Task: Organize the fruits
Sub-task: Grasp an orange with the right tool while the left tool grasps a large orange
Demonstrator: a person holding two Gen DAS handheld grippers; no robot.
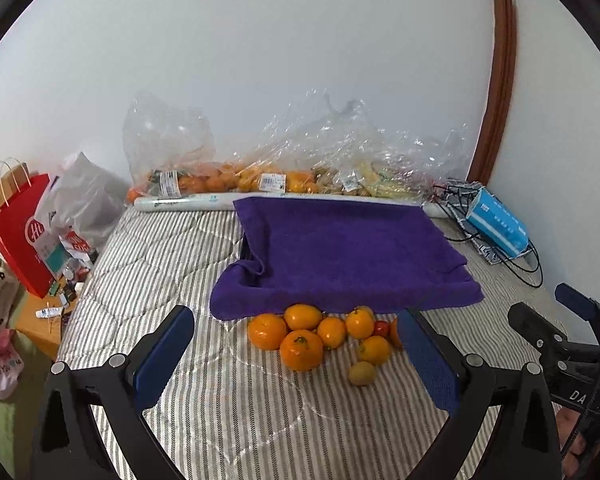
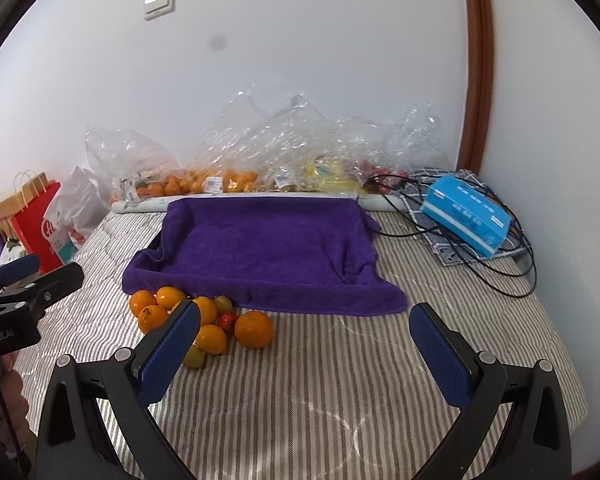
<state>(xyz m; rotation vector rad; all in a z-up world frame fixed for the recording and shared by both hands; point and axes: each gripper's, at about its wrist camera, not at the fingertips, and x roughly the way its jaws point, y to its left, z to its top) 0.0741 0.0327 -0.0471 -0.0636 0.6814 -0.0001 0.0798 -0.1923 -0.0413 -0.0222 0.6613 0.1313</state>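
Observation:
A pile of several oranges [image 1: 301,350] lies on the striped bed, just in front of a tray draped in a purple towel [image 1: 340,256]. A small red tomato [image 1: 381,328] and a yellow-green fruit [image 1: 362,373] lie among them. My left gripper [image 1: 296,354] is open and empty, with the pile between its fingers further ahead. In the right wrist view the pile [image 2: 254,329] lies at the left, by the purple towel [image 2: 268,248]. My right gripper [image 2: 304,344] is open and empty, to the right of the pile.
Clear plastic bags of oranges [image 1: 220,180] and other fruit [image 2: 328,172] lie along the wall behind a white roll [image 1: 180,203]. A blue tissue pack [image 2: 466,214] and black cables [image 2: 512,276] lie at the right. Red [image 1: 20,236] and white bags stand at the left.

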